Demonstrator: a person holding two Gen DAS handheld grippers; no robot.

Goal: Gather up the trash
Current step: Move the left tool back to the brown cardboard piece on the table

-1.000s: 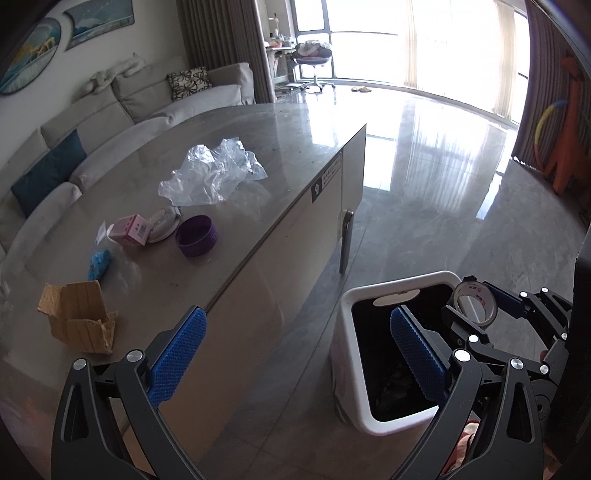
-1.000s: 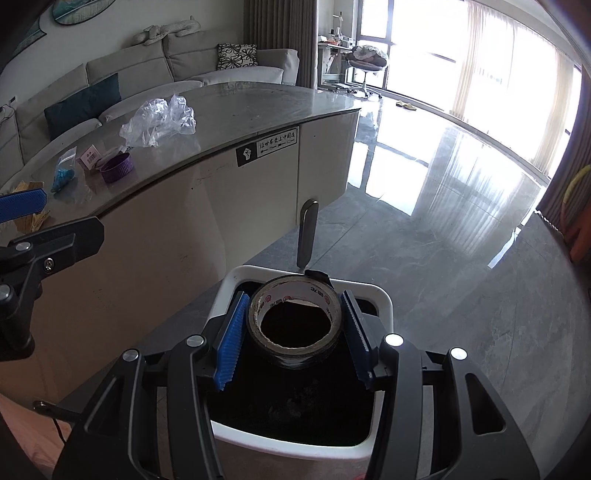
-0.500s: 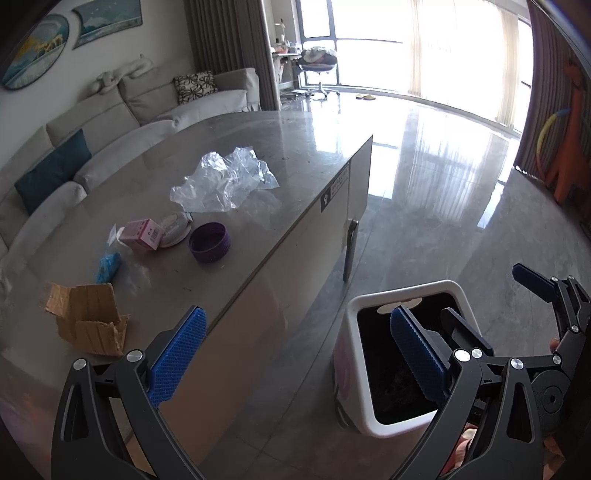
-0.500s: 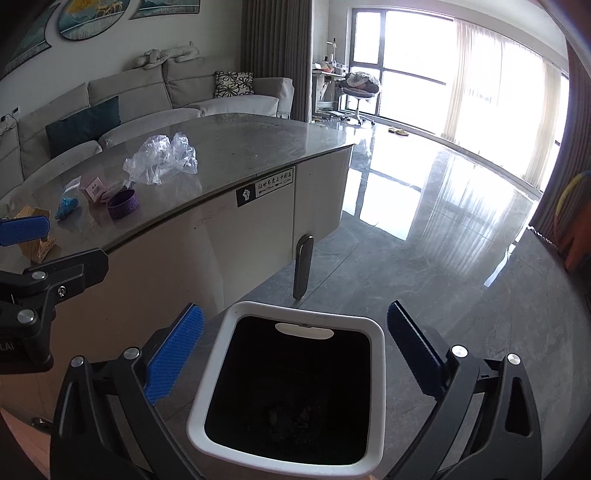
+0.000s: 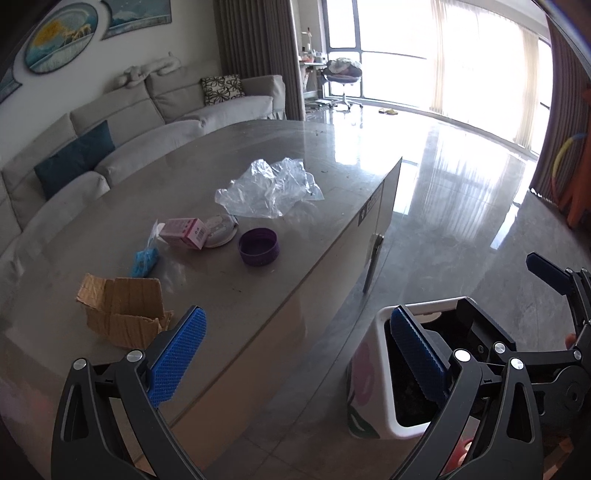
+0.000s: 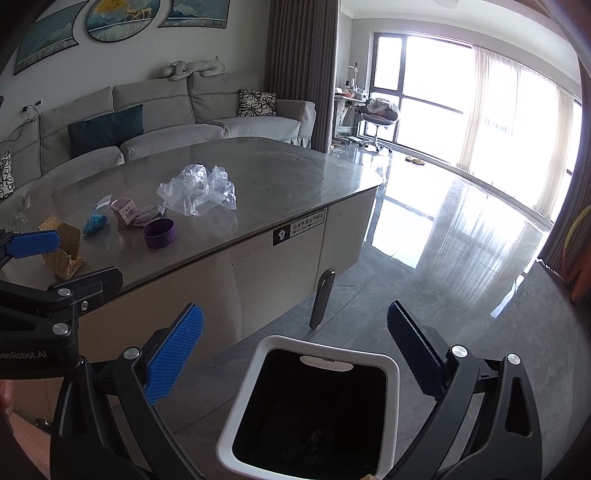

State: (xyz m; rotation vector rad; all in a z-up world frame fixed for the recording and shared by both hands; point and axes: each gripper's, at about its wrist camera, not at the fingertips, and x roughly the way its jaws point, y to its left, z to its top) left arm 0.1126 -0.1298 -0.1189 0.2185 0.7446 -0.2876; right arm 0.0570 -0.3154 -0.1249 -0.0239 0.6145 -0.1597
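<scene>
Both grippers empty, fingers apart: right gripper (image 6: 295,358) above white trash bin (image 6: 236,417). Next, approach tabletop (image 5: 332,147) litter; pinch crumpled plastic bag (image 5: 269,188) centrally, left gripper (image 5: 295,358).

bins: one white bin (image 6: 393,373)
plastic bags: one (image 5: 269,188)
purple lids: one (image 5: 258,246)
pink boxes: one (image 5: 184,232)
cardboard pieces: one (image 5: 122,314)
blue wrappers: one (image 5: 144,260)

Home living room: sofa (image 6: 155,122), wall art (image 6: 122,16), curtains (image 6: 301,48).
</scene>
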